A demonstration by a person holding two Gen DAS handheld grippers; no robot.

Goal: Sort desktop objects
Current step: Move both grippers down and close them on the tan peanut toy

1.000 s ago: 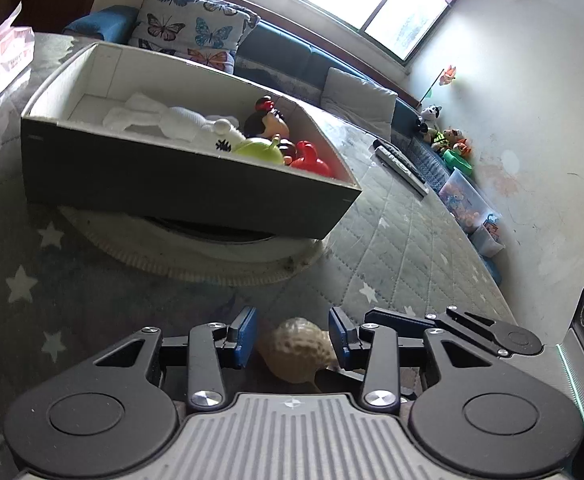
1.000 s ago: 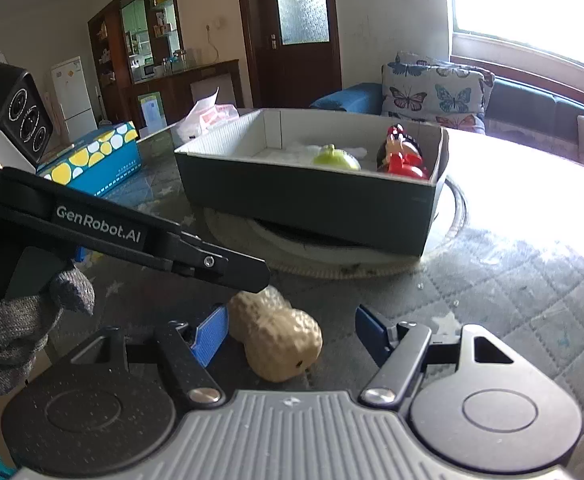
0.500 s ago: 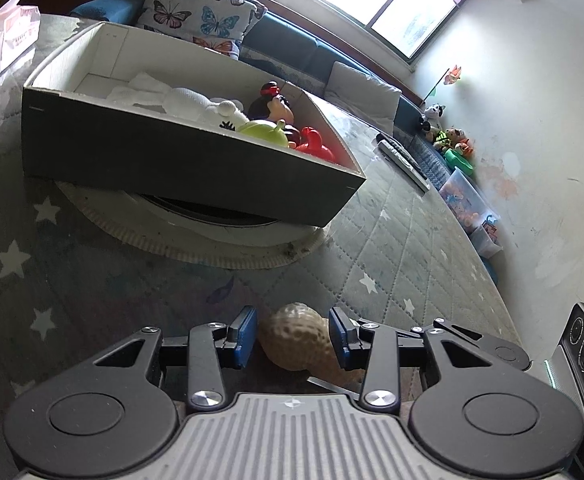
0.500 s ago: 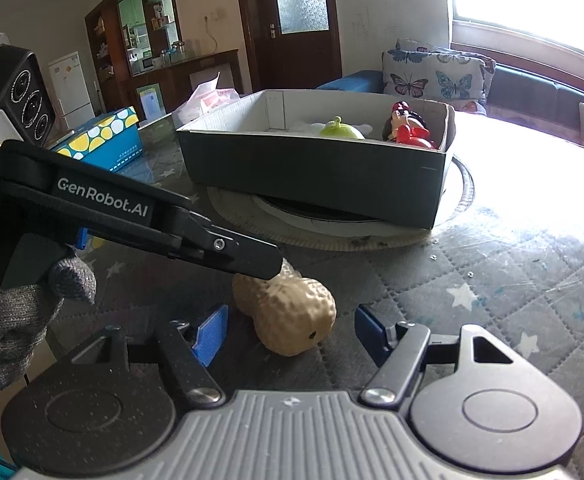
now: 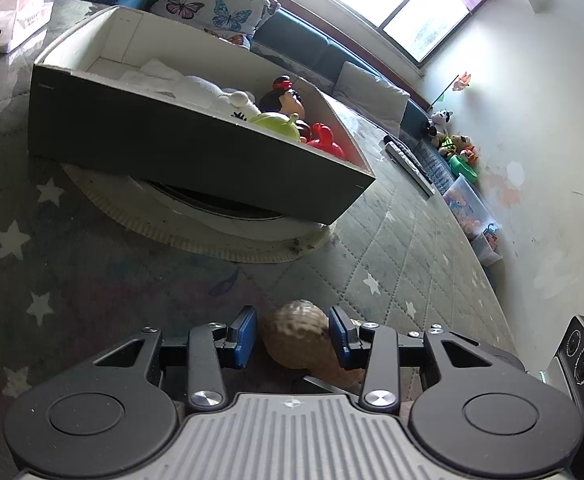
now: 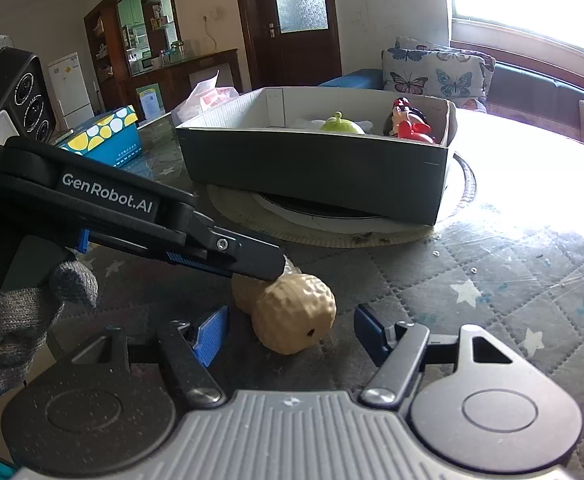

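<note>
The peanut-shaped toy (image 6: 292,316) lies on the quilted table cover (image 6: 492,280), in front of the grey box (image 6: 316,168) of toys that stands on a round mat. The left gripper (image 5: 293,334) straddles one end, its right pad touching the toy, a slight gap at its left pad. The right gripper (image 6: 289,330) frames the other end with fingers spread and clear of it.

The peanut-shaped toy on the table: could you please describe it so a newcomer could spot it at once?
Find the dark box of toys on the quilted tablecloth. On the cloth in front of it lies the peanut toy, tan, dimpled, the only toy outside the box.
</note>
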